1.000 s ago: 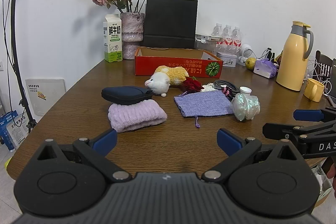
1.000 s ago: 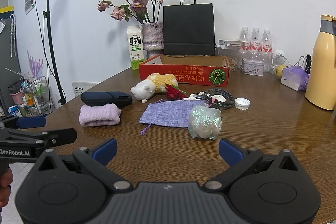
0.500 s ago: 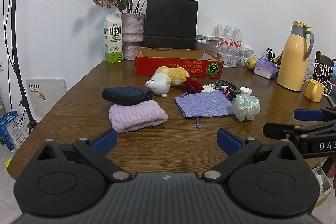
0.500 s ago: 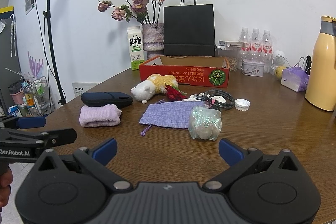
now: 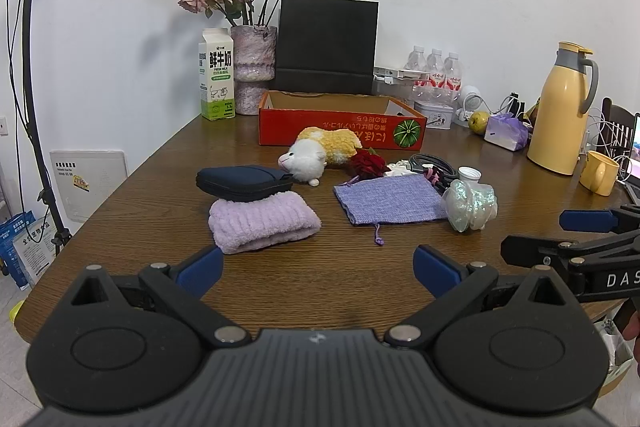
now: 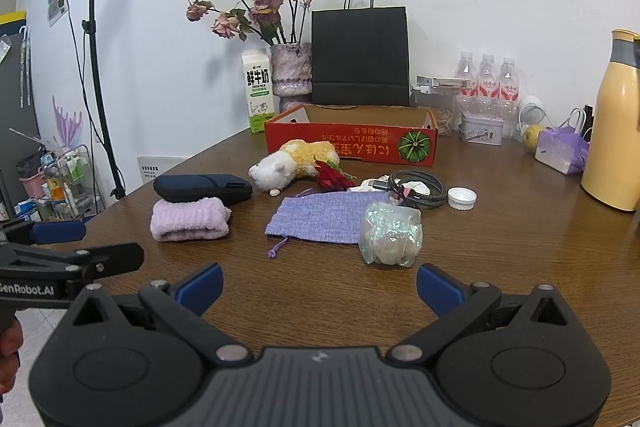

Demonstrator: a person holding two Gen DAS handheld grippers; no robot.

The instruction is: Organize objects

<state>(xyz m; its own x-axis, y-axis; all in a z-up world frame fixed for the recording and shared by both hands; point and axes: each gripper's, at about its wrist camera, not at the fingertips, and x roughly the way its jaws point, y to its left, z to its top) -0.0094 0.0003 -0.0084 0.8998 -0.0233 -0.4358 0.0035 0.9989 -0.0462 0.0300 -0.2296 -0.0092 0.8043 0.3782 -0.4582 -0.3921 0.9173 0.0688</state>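
Objects for sorting spread across middle of wooden table [image 5: 168, 163], in front of red cardboard box [image 5: 340, 129] standing open at far side. Folded lilac towel [image 5: 262, 221] nearest on left, dark blue zip case [image 5: 242, 181] just behind and touching its far edge. Stuffed toy [image 5: 320, 151], white head and yellow body, on its side between case and box. Dried red flower [image 5: 367, 163] just right of toy. Purple drawstring pouch [image 5: 390, 199] flat at centre, cord trailing toward near edge. Iridescent wrapped bundle [image 5: 472, 205] touching pouch's right corner. Coiled dark cable [image 6: 420, 187] and white bottle cap [image 6: 462, 197] behind bundle. Left gripper [image 5: 318, 265] low over near table edge, jaws spread wide, nothing between blue pads, apart from all items. Right gripper [image 6: 319, 281] likewise wide apart and holding nothing, bundle just ahead of its pads without contact. Each tool visible at edge of other's view. Milk carton [image 5: 217, 81], vase of dried roses [image 5: 254, 67], black paper bag [image 5: 326, 47] along back wall; yellow flask [image 5: 560, 119] and yellow mug [image 5: 598, 173] at right.
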